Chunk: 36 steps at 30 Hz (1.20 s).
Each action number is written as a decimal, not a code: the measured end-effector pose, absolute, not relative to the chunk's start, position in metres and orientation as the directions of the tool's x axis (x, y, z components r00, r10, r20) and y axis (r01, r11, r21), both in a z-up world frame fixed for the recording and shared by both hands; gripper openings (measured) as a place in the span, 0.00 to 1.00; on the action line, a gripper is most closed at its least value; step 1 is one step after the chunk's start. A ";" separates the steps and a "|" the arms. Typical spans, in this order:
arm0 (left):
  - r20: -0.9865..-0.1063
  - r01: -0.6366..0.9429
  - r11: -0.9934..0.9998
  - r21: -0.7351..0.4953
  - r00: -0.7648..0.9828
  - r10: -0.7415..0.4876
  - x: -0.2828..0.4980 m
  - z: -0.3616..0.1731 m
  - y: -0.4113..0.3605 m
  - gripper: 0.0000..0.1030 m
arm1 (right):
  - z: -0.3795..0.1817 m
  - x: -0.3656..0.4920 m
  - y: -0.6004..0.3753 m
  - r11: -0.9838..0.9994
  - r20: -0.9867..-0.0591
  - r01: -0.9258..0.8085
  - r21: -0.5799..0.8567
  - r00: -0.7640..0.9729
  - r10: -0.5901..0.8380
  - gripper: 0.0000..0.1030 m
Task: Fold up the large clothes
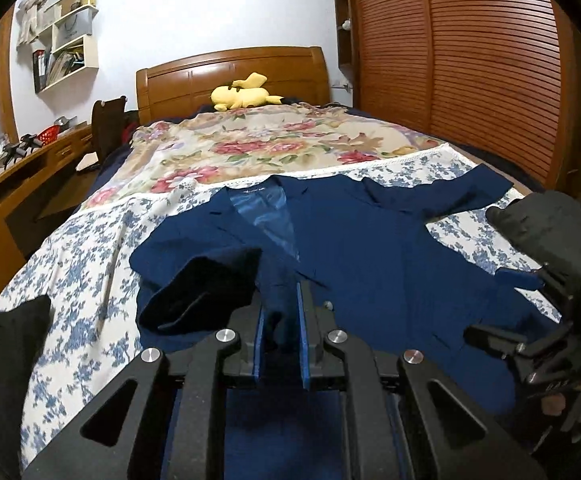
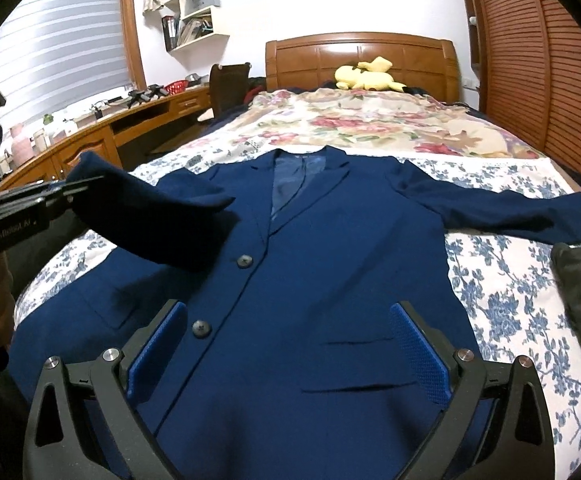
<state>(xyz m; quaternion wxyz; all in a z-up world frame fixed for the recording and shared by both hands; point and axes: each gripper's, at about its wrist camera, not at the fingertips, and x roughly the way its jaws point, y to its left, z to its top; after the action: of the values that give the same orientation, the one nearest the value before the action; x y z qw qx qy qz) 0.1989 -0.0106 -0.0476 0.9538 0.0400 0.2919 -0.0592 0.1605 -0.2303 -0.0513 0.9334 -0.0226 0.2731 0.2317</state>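
Pinching sleeve (image 2: 162, 216): left tongs (image 1: 282, 320) clenched, lifted over blazer (image 2: 290, 280). Right tongs (image 2: 286, 344) released above hem. Bed (image 2: 510, 300) edges near.

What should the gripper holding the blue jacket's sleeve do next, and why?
Probably carry the sleeve further across the jacket front and lay it flat there. The left gripper is shut on the sleeve's cuff, lifted over the chest, while the right gripper hovers open above the hem and the other sleeve lies spread out on the bed.
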 end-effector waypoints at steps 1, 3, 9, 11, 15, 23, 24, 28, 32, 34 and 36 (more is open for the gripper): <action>-0.558 0.132 0.991 0.036 0.825 -0.090 0.197 -0.049 -0.008 0.13 | -0.052 0.159 -0.228 0.893 -0.525 -0.442 0.082 0.743 0.416 0.97; -0.554 0.130 0.991 0.013 0.826 -0.101 0.194 -0.051 -0.004 0.13 | -0.051 0.161 -0.227 0.894 -0.530 -0.441 0.081 0.741 0.413 0.97; -0.525 0.156 0.988 -0.015 0.839 -0.140 0.183 -0.050 0.005 0.48 | -0.048 0.161 -0.228 0.892 -0.538 -0.445 0.079 0.734 0.414 0.97; -0.507 0.153 0.988 -0.009 0.851 -0.136 0.176 -0.049 0.010 0.57 | -0.046 0.161 -0.224 0.890 -0.538 -0.450 0.078 0.732 0.418 0.97; -0.486 0.128 0.992 0.005 0.867 -0.110 0.165 -0.049 0.023 0.77 | -0.043 0.167 -0.213 0.878 -0.536 -0.471 0.081 0.722 0.437 0.97; -0.473 0.041 0.999 0.001 0.880 -0.036 0.144 -0.051 0.066 0.77 | -0.053 0.173 -0.167 0.814 -0.551 -0.576 0.080 0.655 0.517 0.91; -0.473 0.033 0.999 0.002 0.881 -0.029 0.143 -0.051 0.071 0.77 | -0.058 0.173 -0.158 0.796 -0.562 -0.600 0.079 0.633 0.532 0.89; -0.473 0.004 1.000 0.004 0.881 -0.001 0.136 -0.052 0.090 0.77 | -0.077 0.172 -0.132 0.747 -0.612 -0.662 0.053 0.570 0.548 0.79; -0.476 -0.016 1.000 -0.016 0.879 0.007 0.129 -0.054 0.109 0.77 | -0.090 0.172 -0.114 0.703 -0.655 -0.711 0.023 0.520 0.548 0.71; -0.478 -0.021 1.000 -0.019 0.878 0.010 0.128 -0.055 0.114 0.77 | -0.092 0.175 -0.108 0.687 -0.669 -0.727 0.016 0.502 0.547 0.70; -0.480 -0.028 0.999 -0.018 0.877 0.016 0.127 -0.056 0.118 0.77 | -0.093 0.179 -0.104 0.679 -0.681 -0.734 0.009 0.493 0.542 0.68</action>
<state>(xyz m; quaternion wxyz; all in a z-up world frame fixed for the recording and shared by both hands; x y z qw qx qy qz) 0.1273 0.1178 -0.0561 0.9688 -0.0120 0.2475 0.0113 0.1792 -0.1035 -0.0929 0.8522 -0.1427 0.3366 0.3742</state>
